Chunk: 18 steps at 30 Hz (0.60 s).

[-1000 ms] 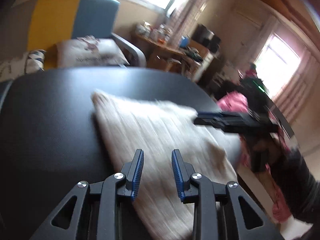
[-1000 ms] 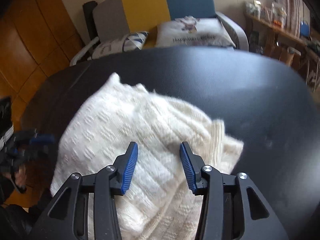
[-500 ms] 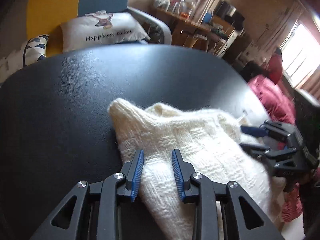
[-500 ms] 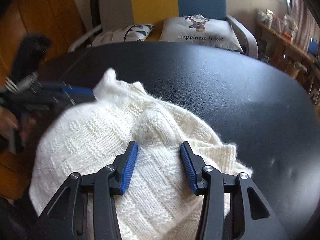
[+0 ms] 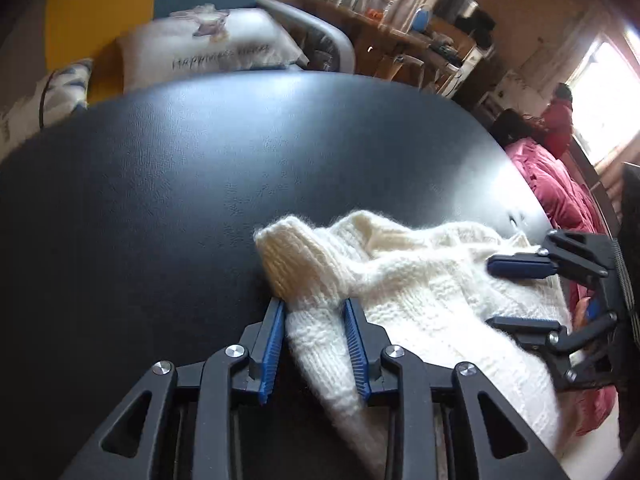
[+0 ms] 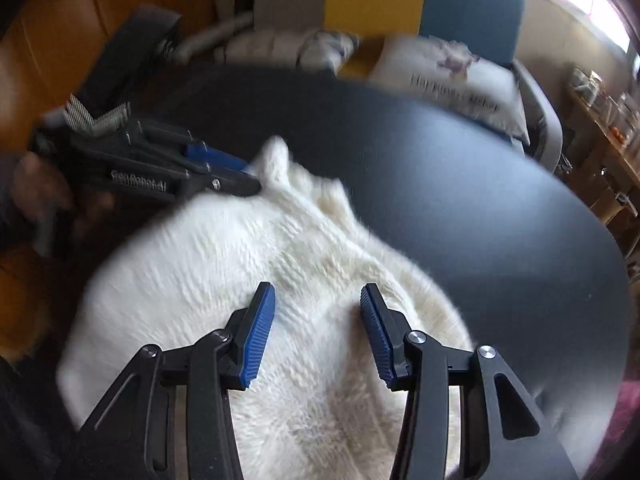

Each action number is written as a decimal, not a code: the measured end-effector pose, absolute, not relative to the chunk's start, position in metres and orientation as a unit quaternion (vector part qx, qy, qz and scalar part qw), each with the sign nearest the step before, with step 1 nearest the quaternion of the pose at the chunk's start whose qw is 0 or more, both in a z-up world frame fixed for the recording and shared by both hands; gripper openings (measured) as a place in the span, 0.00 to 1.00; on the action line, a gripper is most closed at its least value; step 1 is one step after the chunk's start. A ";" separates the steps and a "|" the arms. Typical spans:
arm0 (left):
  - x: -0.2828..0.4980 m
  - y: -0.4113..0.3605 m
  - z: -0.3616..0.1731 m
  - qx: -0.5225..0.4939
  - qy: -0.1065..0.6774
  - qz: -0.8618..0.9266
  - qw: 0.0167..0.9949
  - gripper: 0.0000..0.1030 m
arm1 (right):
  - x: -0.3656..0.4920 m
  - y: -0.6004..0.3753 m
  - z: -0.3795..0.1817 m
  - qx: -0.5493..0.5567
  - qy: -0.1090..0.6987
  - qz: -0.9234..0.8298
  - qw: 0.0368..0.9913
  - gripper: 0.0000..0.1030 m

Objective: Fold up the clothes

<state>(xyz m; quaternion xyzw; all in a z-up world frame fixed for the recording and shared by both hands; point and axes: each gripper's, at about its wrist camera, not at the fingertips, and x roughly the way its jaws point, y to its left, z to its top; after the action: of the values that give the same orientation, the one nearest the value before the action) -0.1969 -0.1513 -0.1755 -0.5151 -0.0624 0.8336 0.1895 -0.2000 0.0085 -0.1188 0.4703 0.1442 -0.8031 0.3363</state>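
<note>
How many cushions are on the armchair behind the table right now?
2. A white printed cushion sits on the seat by the grey armrest, and a triangle-patterned cushion lies beside it at the left edge of the left wrist view. The table's edge may hide others.

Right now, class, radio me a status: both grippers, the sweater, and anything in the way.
Left gripper astride sweater's cuff end, grip unclear. Right gripper open above knit. Sweater bunched on black table. Nothing in the way.

light: daylight, window (image 5: 608,92) blown out | table (image 5: 200,200) sheen | right view motion-blurred | edges fisheye-bent
</note>
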 end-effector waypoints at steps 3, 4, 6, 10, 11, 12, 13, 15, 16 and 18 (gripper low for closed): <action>-0.198 -0.166 -0.160 -0.489 -0.105 0.843 0.198 0.29 | -0.203 0.028 -0.126 0.476 0.085 -0.806 0.341 0.46; -0.198 -0.172 -0.153 -0.474 -0.118 0.849 0.201 0.28 | -0.203 0.032 -0.127 0.477 0.075 -0.806 0.341 0.46; -0.199 -0.178 -0.140 -0.450 -0.136 0.856 0.214 0.29 | -0.200 0.034 -0.128 0.476 0.071 -0.807 0.341 0.46; -0.216 -0.163 -0.144 -0.468 -0.129 0.841 0.240 0.29 | -0.196 0.031 -0.130 0.473 0.076 -0.810 0.338 0.48; -0.224 -0.154 -0.156 -0.496 -0.113 0.828 0.235 0.29 | -0.195 0.030 -0.131 0.472 0.076 -0.811 0.337 0.48; -0.227 -0.148 -0.170 -0.518 -0.101 0.820 0.220 0.29 | -0.193 0.030 -0.131 0.470 0.077 -0.812 0.337 0.48; -0.229 -0.143 -0.180 -0.534 -0.092 0.814 0.208 0.28 | -0.193 0.031 -0.131 0.469 0.076 -0.813 0.336 0.48; -0.229 -0.144 -0.176 -0.518 -0.104 0.822 0.214 0.28 | -0.194 0.032 -0.132 0.468 0.074 -0.815 0.335 0.49; -0.229 -0.146 -0.173 -0.519 -0.115 0.820 0.212 0.28 | -0.194 0.033 -0.132 0.468 0.073 -0.815 0.334 0.49; -0.225 -0.152 -0.163 -0.508 -0.135 0.824 0.210 0.28 | -0.194 0.034 -0.130 0.468 0.073 -0.816 0.332 0.50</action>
<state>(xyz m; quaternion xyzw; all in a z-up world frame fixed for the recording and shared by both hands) -0.2255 -0.1515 -0.1628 -0.5081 -0.1346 0.8242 0.2105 -0.1937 0.0343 -0.1297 0.4676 0.0731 -0.8157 0.3325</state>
